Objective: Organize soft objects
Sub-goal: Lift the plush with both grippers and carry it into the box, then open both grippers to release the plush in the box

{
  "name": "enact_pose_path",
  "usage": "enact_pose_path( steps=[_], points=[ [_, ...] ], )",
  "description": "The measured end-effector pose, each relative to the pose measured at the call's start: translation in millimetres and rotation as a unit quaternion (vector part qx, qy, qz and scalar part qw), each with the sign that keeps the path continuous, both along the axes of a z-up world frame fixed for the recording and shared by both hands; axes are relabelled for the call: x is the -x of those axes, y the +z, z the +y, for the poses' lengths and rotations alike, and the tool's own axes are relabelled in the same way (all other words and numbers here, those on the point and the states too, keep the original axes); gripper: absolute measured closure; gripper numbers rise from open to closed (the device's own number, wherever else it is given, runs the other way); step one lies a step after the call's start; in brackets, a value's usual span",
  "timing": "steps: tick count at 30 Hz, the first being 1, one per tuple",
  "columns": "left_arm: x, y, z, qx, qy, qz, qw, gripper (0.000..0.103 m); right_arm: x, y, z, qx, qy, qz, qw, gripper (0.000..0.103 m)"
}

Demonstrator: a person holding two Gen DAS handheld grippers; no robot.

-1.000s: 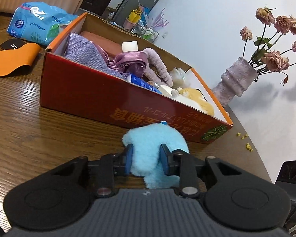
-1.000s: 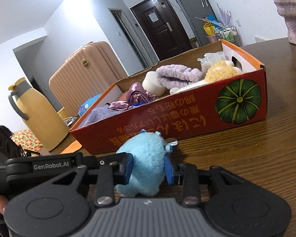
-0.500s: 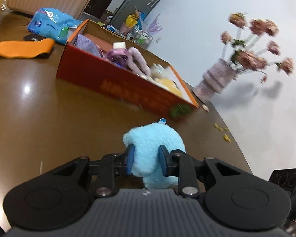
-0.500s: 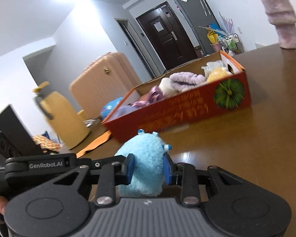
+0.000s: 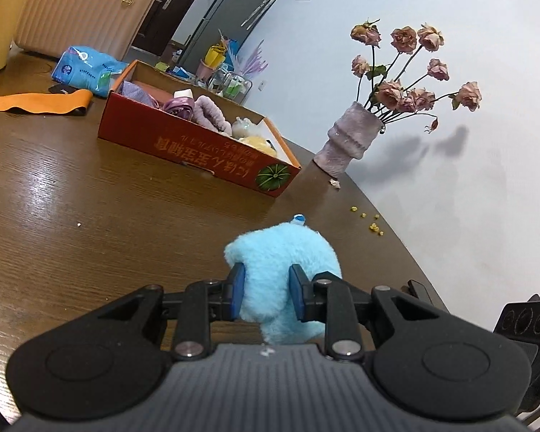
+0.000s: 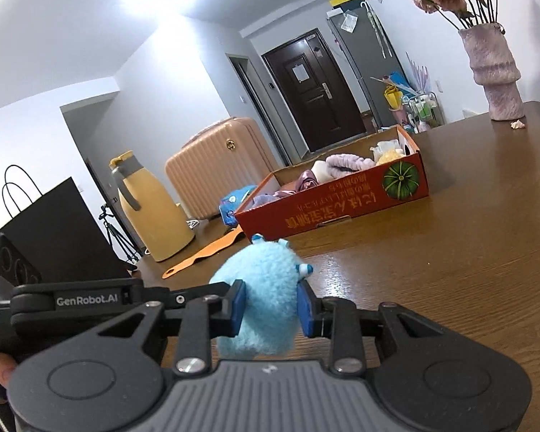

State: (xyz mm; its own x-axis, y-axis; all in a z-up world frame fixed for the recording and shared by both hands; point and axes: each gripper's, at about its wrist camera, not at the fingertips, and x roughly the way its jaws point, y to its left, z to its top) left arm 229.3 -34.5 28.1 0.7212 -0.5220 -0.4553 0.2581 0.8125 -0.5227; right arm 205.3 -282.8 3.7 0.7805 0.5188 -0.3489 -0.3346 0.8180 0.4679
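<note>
A light blue plush toy (image 5: 280,262) is held by both grippers at once. My left gripper (image 5: 266,289) is shut on it, blue pads pressing its sides. My right gripper (image 6: 271,307) is shut on the same plush toy (image 6: 262,288) from the other side. The left gripper's body shows at the left of the right wrist view. The toy is held over the brown wooden table (image 5: 90,216), well back from the red cardboard box (image 5: 198,147), which holds several soft items: purple cloths, a satin scrunchie, a yellow plush. The box also shows in the right wrist view (image 6: 334,208).
A pink vase with dried roses (image 5: 349,140) stands past the box near the table edge. An orange band (image 5: 36,102), a blue tissue pack (image 5: 86,70) and a yellow thermos jug (image 6: 151,208) lie at the far left. A black bag (image 6: 54,230) stands nearby.
Both grippers, still shut on the blue plush toy, have pulled back from the red box; the box now looks much smaller and farther away.
</note>
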Motion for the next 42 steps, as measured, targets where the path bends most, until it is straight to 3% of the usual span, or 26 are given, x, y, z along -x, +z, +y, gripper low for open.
enact_pose_path(
  steps=[4,8,11,15,21,27,30,33,40,42],
  points=[
    [-4.6,4.6,-1.0,-0.003,-0.002,-0.005,1.0,0.077,-2.2,2.8,-0.9,-0.002,-0.002,-0.002,1.0,0.074],
    [-35.3,21.5,-4.4,-0.008,-0.01,-0.03,0.9995,0.077,-24.4,17.2,-1.6,0.01,-0.005,-0.019,1.0,0.074],
    [-73.0,39.7,-7.6,-0.014,-0.021,-0.051,0.9984,0.077,-55.8,35.2,-2.9,0.021,-0.007,-0.04,0.999,0.074],
    [-152.1,61.3,-9.2,-0.025,-0.039,-0.069,0.9965,0.076,-128.7,59.0,-8.0,0.005,-0.013,-0.046,0.999,0.074],
    [-285.6,62.1,-7.6,-0.048,-0.021,-0.027,0.9983,0.076,-273.7,66.8,1.9,0.008,-0.009,-0.005,1.0,0.074],
    [-388.6,13.0,0.3,-0.074,-0.012,0.07,0.9947,0.076,-391.3,22.1,17.3,0.013,0.009,0.1,0.995,0.074],
    [-410.3,-9.5,-2.0,-0.121,-0.018,0.1,0.9873,0.076,-426.3,-11.4,22.9,-0.002,0.004,0.173,0.985,0.074],
    [-417.2,-22.0,-8.9,-0.159,-0.026,0.106,0.9812,0.078,-435.9,-28.9,32.5,0.017,-0.001,0.196,0.98,0.074],
    [-416.5,-24.7,-3.0,-0.149,-0.024,0.115,0.9818,0.077,-441.4,-28.9,40.0,0.026,0.0,0.21,0.977,0.069],
    [-409.3,-19.6,-2.2,-0.15,-0.019,0.109,0.9825,0.074,-439.3,-25.5,37.9,0.028,-0.003,0.21,0.977,0.063]
  ],
)
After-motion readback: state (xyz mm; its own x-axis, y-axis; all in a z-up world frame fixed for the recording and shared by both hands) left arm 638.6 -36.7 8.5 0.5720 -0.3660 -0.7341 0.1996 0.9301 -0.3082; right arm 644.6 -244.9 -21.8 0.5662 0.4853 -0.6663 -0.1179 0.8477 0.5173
